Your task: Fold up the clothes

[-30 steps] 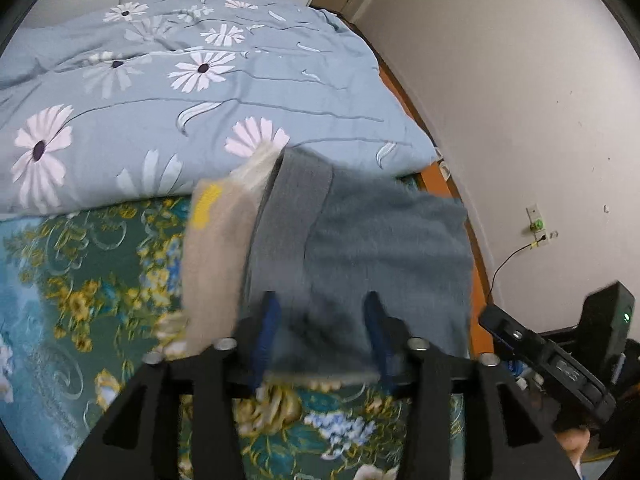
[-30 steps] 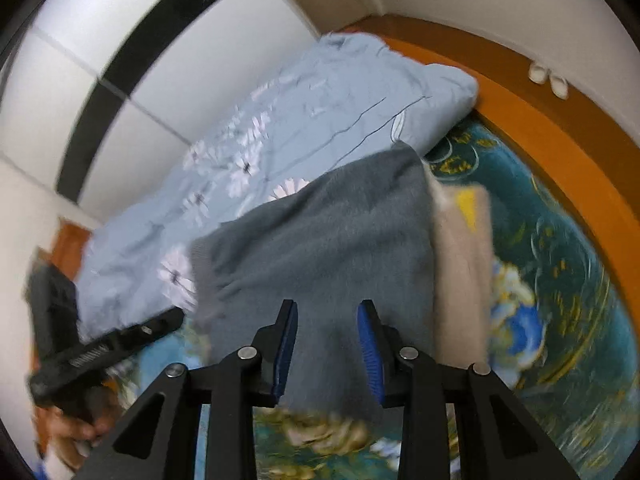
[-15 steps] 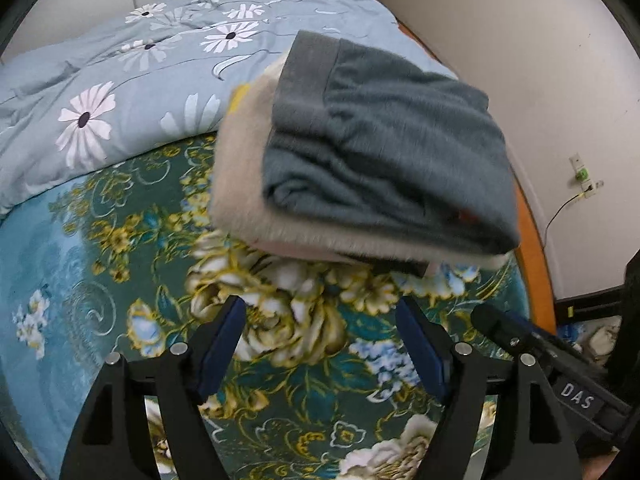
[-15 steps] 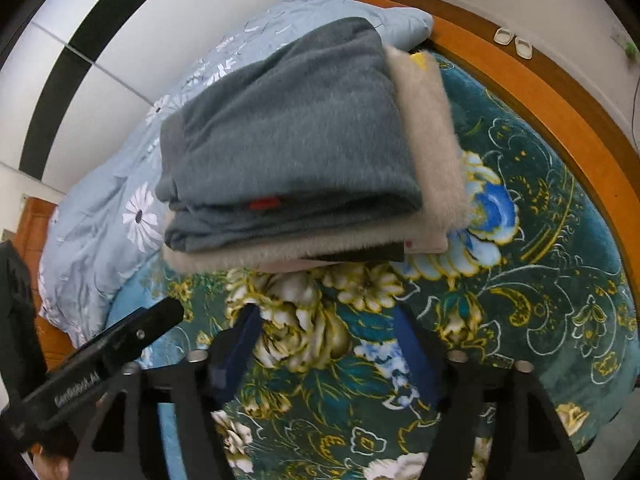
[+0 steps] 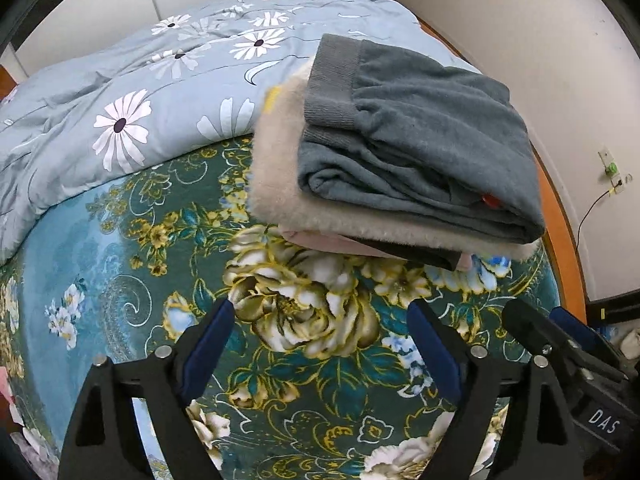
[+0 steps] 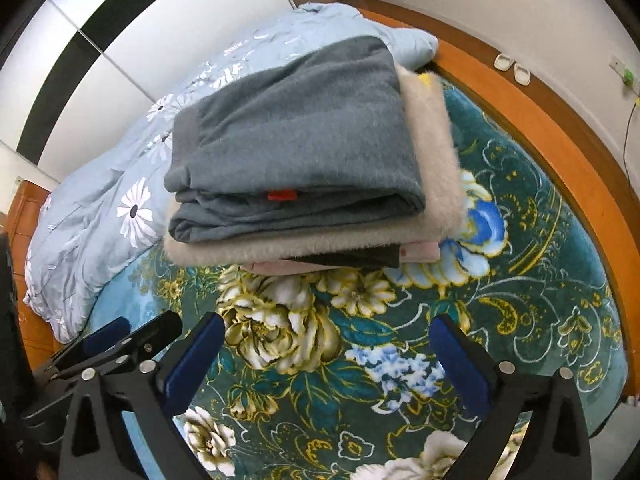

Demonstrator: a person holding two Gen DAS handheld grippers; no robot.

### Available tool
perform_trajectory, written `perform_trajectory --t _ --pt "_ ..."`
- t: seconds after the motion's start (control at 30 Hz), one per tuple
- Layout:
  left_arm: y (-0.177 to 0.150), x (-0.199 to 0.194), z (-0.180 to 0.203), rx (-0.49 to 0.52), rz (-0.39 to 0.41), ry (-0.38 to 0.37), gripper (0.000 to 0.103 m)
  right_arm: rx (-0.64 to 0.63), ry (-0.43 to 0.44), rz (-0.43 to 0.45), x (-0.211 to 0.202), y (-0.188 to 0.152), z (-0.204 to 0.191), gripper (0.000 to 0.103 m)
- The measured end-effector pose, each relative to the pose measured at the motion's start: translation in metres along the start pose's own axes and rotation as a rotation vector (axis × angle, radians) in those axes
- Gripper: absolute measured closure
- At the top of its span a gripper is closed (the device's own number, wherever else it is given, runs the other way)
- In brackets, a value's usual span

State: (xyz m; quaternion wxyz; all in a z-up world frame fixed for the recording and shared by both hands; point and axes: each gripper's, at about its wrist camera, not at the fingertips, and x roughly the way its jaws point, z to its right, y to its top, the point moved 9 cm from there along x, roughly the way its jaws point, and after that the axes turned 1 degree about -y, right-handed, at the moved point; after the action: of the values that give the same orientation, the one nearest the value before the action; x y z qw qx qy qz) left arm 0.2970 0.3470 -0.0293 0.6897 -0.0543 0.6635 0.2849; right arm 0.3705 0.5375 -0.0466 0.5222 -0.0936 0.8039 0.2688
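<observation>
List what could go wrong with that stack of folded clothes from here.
1. The grey folded garment tops a stack whose layers are not flush: the cream fleece juts out to one side, so the stack may slump on the soft floral blanket.
2. Both claws, left and right, are opening with nothing between them, close before the stack; a forward nudge could push it askew.

A grey-blue folded garment (image 5: 416, 136) bearing a small red tag (image 6: 282, 195) is noted. Beneath it, a cream fleece layer (image 6: 430, 128), a black layer and a pale pink layer are observed. The blanket (image 5: 120, 248) is teal with gold, white and blue flowers. The duvet (image 5: 100, 92) is light blue with white daisies. Blue gripper pads (image 6: 192, 364) on black frames are recorded.
</observation>
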Motion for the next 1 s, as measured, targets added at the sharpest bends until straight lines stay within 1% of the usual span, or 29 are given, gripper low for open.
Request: perform_trajectory --t 0.2,0.37,0.43,0.6,0.7,0.83,1.0 --pt "0.001 -0.002 0.000 0.008 0.019 0.027 0.014 -0.010 0.000 0.023 -0.002 0.006 -0.001 0.000" --pt "0.003 0.001 0.000 0.009 0.012 0.043 0.014 -0.022 0.002 0.047 -0.003 0.011 0.000 0.000" --pt "0.004 0.002 -0.001 0.013 0.021 0.066 0.014 -0.034 -0.002 0.061 -0.003 0.013 0.000 0.000" --pt "0.007 0.003 -0.002 0.020 0.055 0.085 0.014 -0.066 -0.005 0.090 -0.001 0.019 0.000 0.000" --pt "0.010 0.004 -0.002 0.029 0.075 0.094 0.014 -0.075 -0.008 0.089 0.003 0.020 0.002 0.000" --pt "0.009 0.009 -0.002 0.013 0.065 0.076 0.014 -0.064 -0.003 0.074 0.009 0.020 0.006 0.000" --pt "0.010 0.016 -0.003 0.009 0.054 0.085 0.014 -0.065 -0.006 0.052 0.018 0.018 0.010 0.000"
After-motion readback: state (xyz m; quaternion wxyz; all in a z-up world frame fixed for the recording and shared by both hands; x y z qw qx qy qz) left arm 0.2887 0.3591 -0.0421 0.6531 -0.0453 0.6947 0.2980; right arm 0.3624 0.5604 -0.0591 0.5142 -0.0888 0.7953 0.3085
